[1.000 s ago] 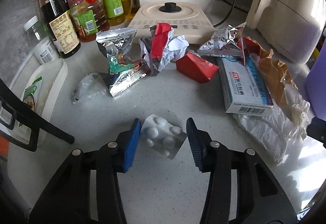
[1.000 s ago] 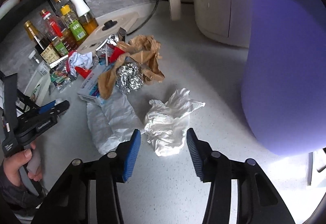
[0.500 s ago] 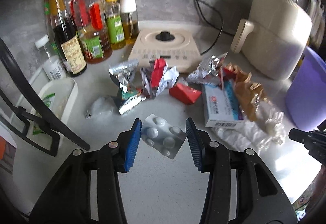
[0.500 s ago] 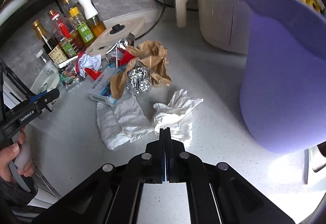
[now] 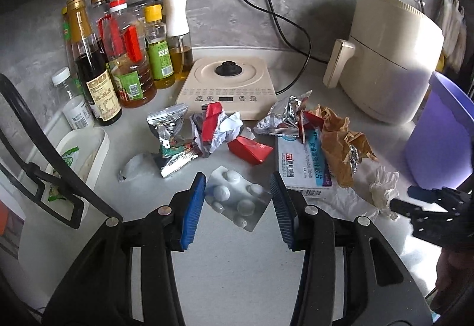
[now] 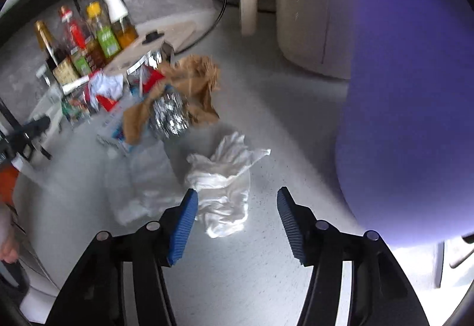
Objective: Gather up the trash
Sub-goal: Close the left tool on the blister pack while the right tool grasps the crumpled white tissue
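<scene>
A silver blister pack [image 5: 237,198] with white pills hangs above the grey counter [image 5: 231,266], and my left gripper [image 5: 237,175] is shut on its two edges. More trash lies beyond it: foil snack bags [image 5: 170,130], a crumpled red-and-white wrapper [image 5: 216,130], a red carton [image 5: 251,149], a medicine box [image 5: 302,166] and brown paper [image 5: 340,148]. My right gripper [image 6: 237,189] points down at a crumpled white tissue [image 6: 222,183]. Its jaws are opening, and the tissue lies on the counter by the left pad, not gripped. The purple bin [image 6: 408,89] stands close on the right.
Sauce and oil bottles [image 5: 118,59] line the back left. An induction cooker [image 5: 228,83] and a cream air fryer [image 5: 391,65] stand at the wall, with cables. A white tray [image 5: 80,154] and a black rack [image 5: 44,154] are at the left. A foil ball [image 6: 170,115] sits in the brown paper.
My left gripper has risen with the blister pack, so more of the counter shows. My right gripper shut on nothing beside the tissue, then spread its jaws again.
</scene>
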The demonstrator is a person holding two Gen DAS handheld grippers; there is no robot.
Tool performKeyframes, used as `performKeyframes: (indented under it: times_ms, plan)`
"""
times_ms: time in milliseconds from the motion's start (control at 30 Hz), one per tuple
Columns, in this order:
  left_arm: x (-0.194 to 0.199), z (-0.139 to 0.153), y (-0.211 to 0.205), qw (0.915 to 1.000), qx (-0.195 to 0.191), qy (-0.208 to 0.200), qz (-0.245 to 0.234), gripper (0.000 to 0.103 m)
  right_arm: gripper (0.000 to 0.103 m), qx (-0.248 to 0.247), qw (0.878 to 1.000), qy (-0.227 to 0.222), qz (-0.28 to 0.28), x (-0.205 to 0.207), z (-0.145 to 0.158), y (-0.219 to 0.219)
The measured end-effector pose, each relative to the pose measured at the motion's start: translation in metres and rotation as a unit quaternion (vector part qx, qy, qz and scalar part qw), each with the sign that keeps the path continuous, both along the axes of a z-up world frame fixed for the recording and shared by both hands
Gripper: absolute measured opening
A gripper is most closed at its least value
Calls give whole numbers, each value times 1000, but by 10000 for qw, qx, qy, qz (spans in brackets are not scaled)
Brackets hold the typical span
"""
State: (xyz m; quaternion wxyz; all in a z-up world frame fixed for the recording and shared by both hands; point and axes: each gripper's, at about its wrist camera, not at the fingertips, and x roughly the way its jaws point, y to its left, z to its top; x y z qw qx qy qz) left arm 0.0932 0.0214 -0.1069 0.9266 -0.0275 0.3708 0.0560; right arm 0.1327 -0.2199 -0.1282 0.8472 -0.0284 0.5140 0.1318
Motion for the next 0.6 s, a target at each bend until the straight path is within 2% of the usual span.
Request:
performKeyframes:
  times_ms: [67, 100, 133, 300, 600]
  plan:
    - [1, 1, -4, 10000, 32, -3, 34, 45, 33, 14, 9999, -2, 154, 1, -5, 1]
    - [1, 2, -6, 10000, 41, -4, 49, 45, 19, 77, 9997, 37, 244, 2, -5, 2]
    - [1, 4, -10, 10000, 55, -9, 60, 45, 10, 152, 9994, 87, 306, 3, -4, 3]
    - [0, 17, -27, 9998, 136, -148, 61, 45, 7, 356, 9980, -233, 464, -6, 22, -2]
    - [-5, 58, -57, 9980, 185, -600, -104, 45, 6, 727, 9902, -1046, 575, -29, 90, -19]
